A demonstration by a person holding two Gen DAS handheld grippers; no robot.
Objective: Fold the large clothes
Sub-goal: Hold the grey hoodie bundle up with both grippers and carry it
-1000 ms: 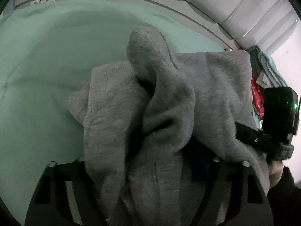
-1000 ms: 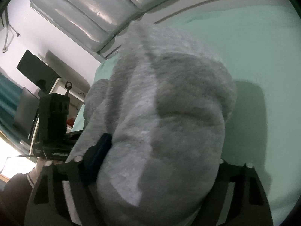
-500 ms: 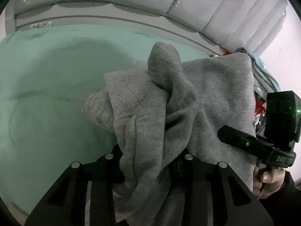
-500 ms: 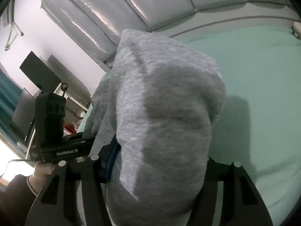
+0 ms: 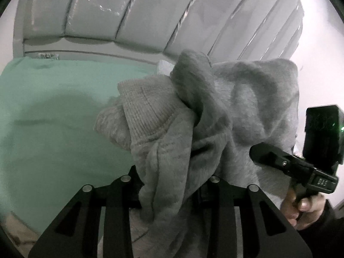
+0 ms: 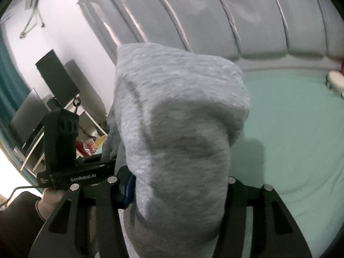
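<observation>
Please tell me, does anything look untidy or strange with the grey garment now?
Yes. The grey garment is bunched and twisted, not spread flat: a ribbed cuff sticks out from the folds on its left side. It hangs crumpled above the green bed sheet. Nothing looks damaged.

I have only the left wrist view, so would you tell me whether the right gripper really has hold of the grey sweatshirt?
Observer: Yes. A thick fold of the grey sweatshirt fills the gap between the right gripper's fingers, which are closing on it.
Operator: Thank you. Is anything lying on the bed on that side?
Observer: A white and red item sits at the far edge of the green sheet, apart from the sweatshirt.
Operator: And what is beyond the left gripper?
Observer: Past the left gripper, a black monitor stands near the wall.
</observation>
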